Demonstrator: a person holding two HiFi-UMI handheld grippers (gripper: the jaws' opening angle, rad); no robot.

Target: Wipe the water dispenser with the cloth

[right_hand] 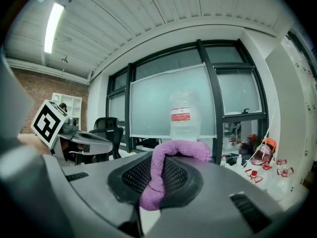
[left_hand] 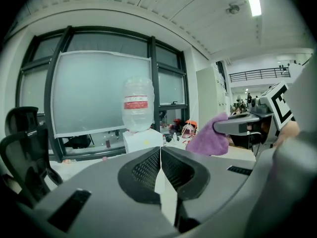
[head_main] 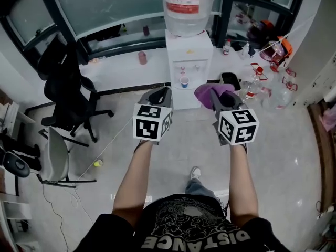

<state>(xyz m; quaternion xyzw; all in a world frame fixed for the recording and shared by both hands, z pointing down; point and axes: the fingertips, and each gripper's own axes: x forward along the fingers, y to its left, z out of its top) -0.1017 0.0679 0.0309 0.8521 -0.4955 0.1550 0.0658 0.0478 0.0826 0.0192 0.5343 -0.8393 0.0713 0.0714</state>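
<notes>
The white water dispenser [head_main: 188, 67] stands against the window wall with a clear bottle [head_main: 187, 7] with a red label on top; it also shows ahead in the left gripper view [left_hand: 142, 139] and as the bottle [right_hand: 184, 117] in the right gripper view. My right gripper [head_main: 216, 95] is shut on a purple cloth [head_main: 210, 94], which drapes between its jaws [right_hand: 163, 175]. My left gripper [head_main: 161, 94] is shut with nothing in it, beside the right one. Both hang short of the dispenser's front.
A black office chair [head_main: 65, 91] stands to the left, a grey chair [head_main: 55, 159] nearer. Bottles and a black bin [head_main: 229, 80] crowd the floor right of the dispenser. A cable [head_main: 100, 154] runs across the tiled floor. Low window ledge [head_main: 118, 62] behind.
</notes>
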